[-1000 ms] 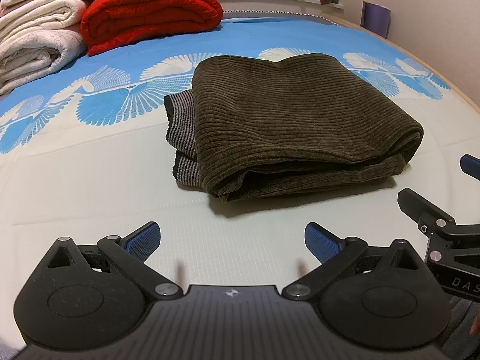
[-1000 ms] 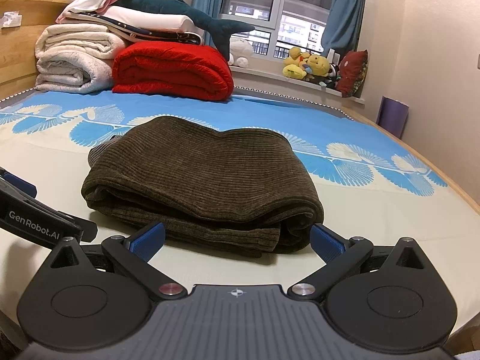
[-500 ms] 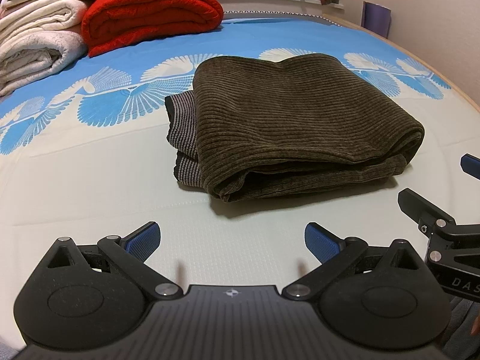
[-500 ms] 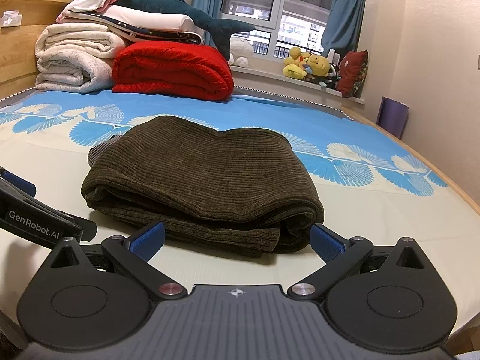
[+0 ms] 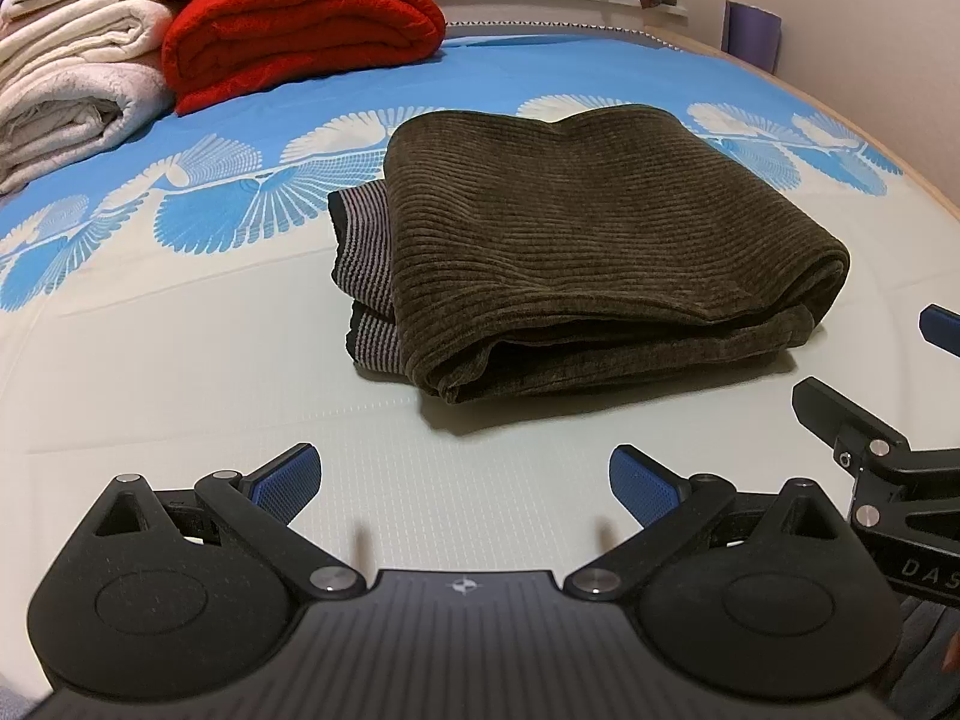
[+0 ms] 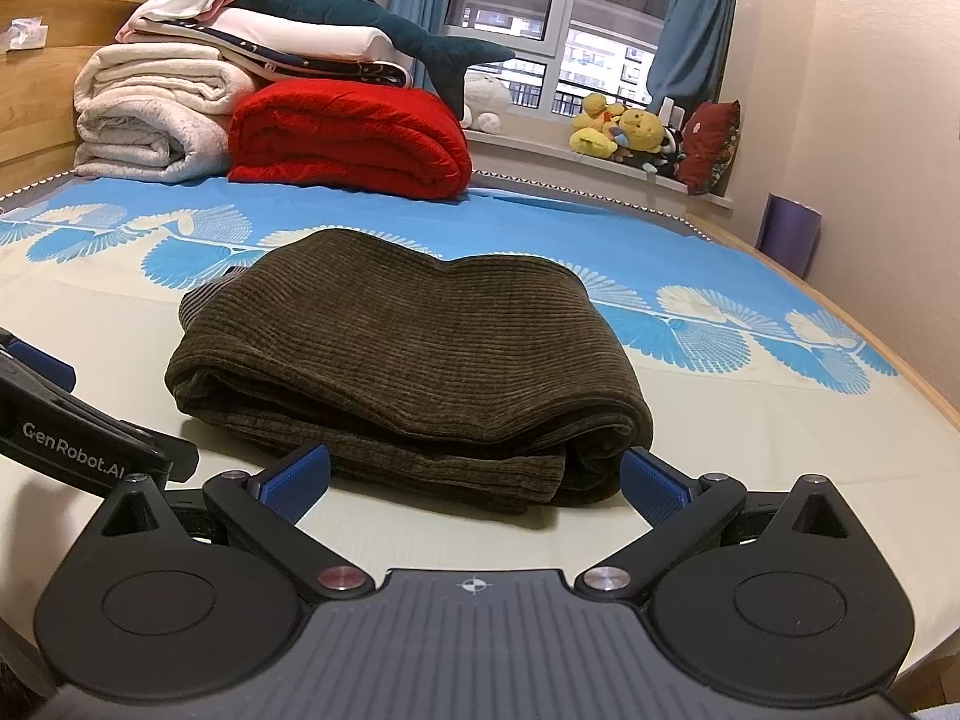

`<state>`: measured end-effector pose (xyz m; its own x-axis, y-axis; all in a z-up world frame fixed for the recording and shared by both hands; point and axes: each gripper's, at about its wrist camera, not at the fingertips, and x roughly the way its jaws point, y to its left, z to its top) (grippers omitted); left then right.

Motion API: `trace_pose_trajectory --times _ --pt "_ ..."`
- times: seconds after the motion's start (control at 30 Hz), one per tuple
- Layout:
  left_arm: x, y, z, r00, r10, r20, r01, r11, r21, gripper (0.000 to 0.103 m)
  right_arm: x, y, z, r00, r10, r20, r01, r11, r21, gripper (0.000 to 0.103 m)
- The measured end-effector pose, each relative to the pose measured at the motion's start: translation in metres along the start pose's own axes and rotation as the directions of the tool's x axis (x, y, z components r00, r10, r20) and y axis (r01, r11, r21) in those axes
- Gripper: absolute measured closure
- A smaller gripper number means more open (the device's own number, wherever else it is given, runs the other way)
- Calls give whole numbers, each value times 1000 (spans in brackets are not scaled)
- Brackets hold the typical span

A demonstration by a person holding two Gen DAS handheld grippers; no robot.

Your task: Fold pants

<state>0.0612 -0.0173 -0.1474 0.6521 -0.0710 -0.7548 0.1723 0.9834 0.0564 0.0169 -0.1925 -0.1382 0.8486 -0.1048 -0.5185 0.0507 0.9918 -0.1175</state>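
Observation:
The brown corduroy pants (image 5: 576, 246) lie folded in a thick stack on the bed, with a striped waistband showing at the left end. They also show in the right wrist view (image 6: 408, 360). My left gripper (image 5: 465, 483) is open and empty, on the near side of the pants and apart from them. My right gripper (image 6: 474, 477) is open and empty, its blue pads just short of the stack's near edge. The right gripper shows at the right edge of the left wrist view (image 5: 888, 462), and the left gripper at the left of the right wrist view (image 6: 72, 438).
The bed sheet (image 5: 180, 372) is pale with a blue fan pattern. A red folded blanket (image 6: 348, 138) and white folded blankets (image 6: 150, 114) are stacked at the head. Plush toys (image 6: 624, 132) sit on the window sill. The bed's wooden edge (image 6: 900, 372) runs along the right.
Almost nothing has changed. Both grippers stay open and hold about the same place in front of the folded pants.

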Motion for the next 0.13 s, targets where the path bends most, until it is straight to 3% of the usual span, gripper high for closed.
trace_pose_trajectory --times 0.13 --pt "0 -1 0 1000 -4 2 4 1000 6 0 0 0 0 1000 0 0 0 1000 1 1"
